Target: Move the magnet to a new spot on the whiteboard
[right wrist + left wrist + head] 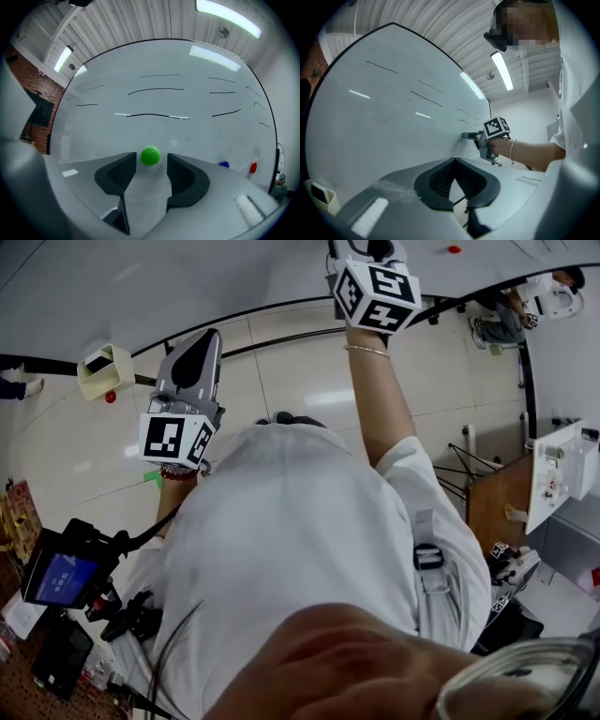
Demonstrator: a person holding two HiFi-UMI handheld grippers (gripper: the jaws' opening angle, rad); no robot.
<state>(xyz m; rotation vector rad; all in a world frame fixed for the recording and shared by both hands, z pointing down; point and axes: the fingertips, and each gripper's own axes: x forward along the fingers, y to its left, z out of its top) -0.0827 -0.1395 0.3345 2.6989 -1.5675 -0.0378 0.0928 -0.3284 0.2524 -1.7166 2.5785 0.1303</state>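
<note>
A round green magnet sticks to the whiteboard, which carries several thin black lines. My right gripper is open around the magnet, with a gap showing between it and each pad. In the left gripper view the right gripper reaches out on a raised arm, its tip against the whiteboard. Its marker cube sits at the top of the head view; the tips are cut off there. My left gripper is shut and empty, held up away from the board at chest height.
A blue magnet and a red magnet sit low on the board to the right. A cream box with a red magnet below it hangs at the board's left. A brown table stands at the right.
</note>
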